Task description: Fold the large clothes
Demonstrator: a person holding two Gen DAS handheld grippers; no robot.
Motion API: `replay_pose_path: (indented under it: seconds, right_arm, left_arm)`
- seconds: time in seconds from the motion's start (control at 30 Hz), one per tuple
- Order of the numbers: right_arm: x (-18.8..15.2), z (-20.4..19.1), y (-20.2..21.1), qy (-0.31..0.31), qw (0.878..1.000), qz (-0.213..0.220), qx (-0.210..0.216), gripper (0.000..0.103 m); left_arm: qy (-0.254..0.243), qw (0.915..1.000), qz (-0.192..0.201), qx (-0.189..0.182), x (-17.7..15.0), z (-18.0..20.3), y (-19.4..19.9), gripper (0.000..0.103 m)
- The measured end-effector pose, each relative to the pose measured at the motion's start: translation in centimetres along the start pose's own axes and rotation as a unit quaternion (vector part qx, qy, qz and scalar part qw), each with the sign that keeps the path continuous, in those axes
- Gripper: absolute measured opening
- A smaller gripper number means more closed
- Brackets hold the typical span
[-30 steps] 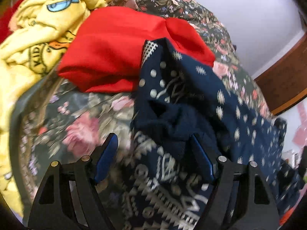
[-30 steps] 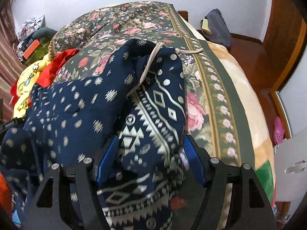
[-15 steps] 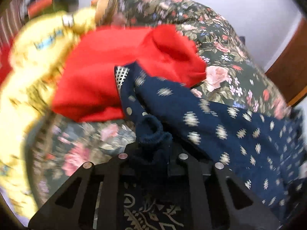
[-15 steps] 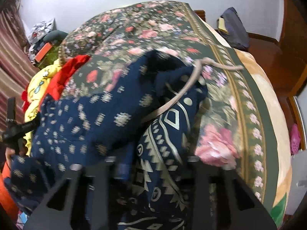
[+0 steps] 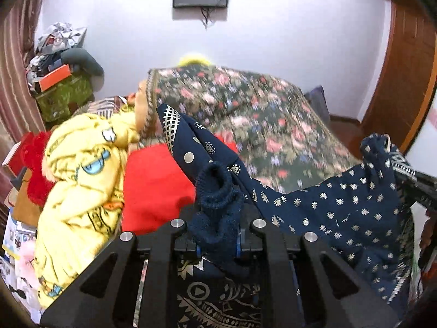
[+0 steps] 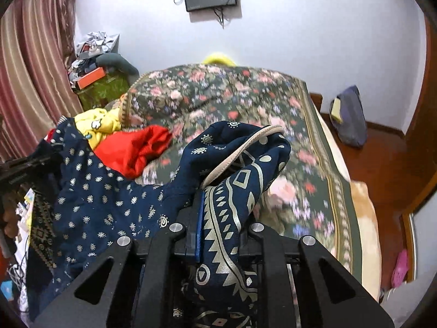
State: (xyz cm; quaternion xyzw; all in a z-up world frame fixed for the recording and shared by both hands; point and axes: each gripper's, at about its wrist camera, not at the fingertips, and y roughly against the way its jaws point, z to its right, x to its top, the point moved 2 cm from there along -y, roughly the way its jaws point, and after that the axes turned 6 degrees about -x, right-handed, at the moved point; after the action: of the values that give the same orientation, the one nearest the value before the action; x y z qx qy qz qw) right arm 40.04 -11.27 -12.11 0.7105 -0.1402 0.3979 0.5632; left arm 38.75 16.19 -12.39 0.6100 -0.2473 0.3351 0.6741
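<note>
1. The task's thing, a large navy-blue garment printed with pale dots and geometric bands (image 5: 341,207), is found raised off the floral green bedspread (image 5: 273,125), stretched across the lower right of the left wrist view and the lower left of the right wrist view.
2. The left gripper (image 5: 217,242), at the bottom centre of its frame, is seen closed down tight on a bunched, knitted dark-blue edge of the garment, the cloth being pinched between the pads.
3. The right gripper (image 6: 218,235), at the bottom centre of its frame, is seen nearly fully closed on a band-patterned fold beside a beige drawstring (image 6: 240,150); its jaws are closing further, with fabric between them.
4. Done so far, as judged: the garment is taken at two points and lifted. No fold is visible.
5. Left to do, as judged: spreading flat, folding and stacking.
6. A red cloth (image 5: 155,186) and a yellow printed garment (image 5: 82,180), at centre left, are noted crumpled and unfolded.
</note>
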Motion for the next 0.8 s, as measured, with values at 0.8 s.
replay_pose_path:
  seconds: [0.8]
  right_arm:
    - [-0.1,3.0,-9.8,-0.014,0.992,-0.082,-0.090,0.042]
  left_arm:
    - [0.064,0.9875,-0.127,0.068,-5.0,-9.9,-12.8,0.043]
